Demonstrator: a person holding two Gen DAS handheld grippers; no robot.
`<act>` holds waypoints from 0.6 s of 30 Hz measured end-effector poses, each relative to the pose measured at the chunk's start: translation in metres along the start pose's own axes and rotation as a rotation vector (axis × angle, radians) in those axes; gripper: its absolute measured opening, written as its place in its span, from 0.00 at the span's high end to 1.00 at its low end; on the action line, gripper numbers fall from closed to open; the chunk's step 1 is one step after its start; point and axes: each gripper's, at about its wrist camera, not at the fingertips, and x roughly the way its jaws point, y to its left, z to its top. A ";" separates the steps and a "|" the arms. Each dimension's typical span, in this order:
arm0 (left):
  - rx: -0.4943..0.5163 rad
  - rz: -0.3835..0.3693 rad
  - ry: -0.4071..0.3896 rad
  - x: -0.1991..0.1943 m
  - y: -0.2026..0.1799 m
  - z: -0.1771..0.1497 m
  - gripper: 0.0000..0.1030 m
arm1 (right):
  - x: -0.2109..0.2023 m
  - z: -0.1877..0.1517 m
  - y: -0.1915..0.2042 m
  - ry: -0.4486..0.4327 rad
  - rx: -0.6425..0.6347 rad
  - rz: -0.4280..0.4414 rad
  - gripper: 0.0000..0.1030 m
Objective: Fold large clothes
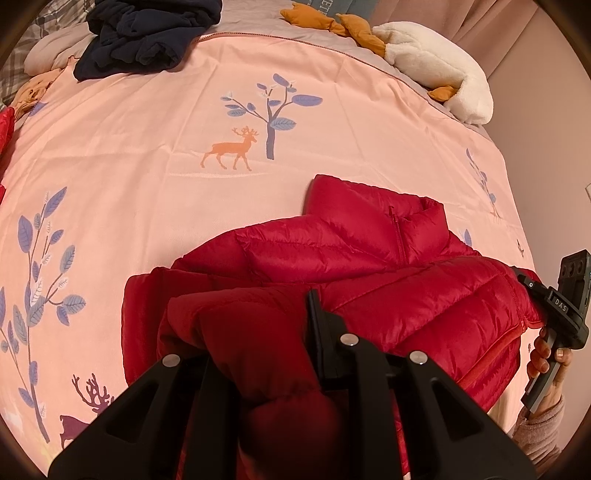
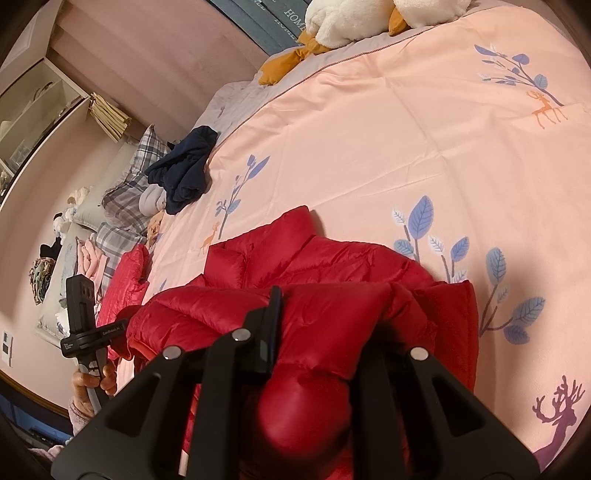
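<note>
**Both Grippers Clamped on the Red Jacket**

Nearest the lens in each wrist view we saw a thick roll of red quilted fabric bunched between black fingers. In the left wrist view, our left gripper [image 1: 258, 332] had its fingers closed on a fold of the red puffer jacket [image 1: 369, 258], the fabric bulging toward the camera. To the right in that view, at the far edge of the jacket, our right gripper [image 1: 565, 306] showed from outside, its handle held in the right hand [image 1: 546, 358].

In the right wrist view, the left gripper [image 2: 86, 332] stood at the left edge, held by the left hand [image 2: 92, 380]. Further right, our right gripper [image 2: 332, 332] was clamped on another fold of the jacket [image 2: 295, 258].

The jacket lay on the near part of the bed's pink duvet [image 1: 147, 147], which was printed with deer and blue-leaved trees; the collar pointed away from us and the zipper was shut. On the far side of the bed we noted a crumpled navy garment [image 1: 147, 33] on the left and a white plush toy [image 1: 443, 77] with orange parts on the right.
</note>
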 end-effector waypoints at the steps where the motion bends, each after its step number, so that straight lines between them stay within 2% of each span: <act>1: -0.001 0.000 0.001 0.000 0.000 0.000 0.83 | 0.000 0.000 0.000 0.001 0.001 0.001 0.87; 18: -0.001 0.004 0.009 0.003 0.000 0.000 0.83 | 0.004 0.003 -0.003 0.006 0.005 0.002 0.86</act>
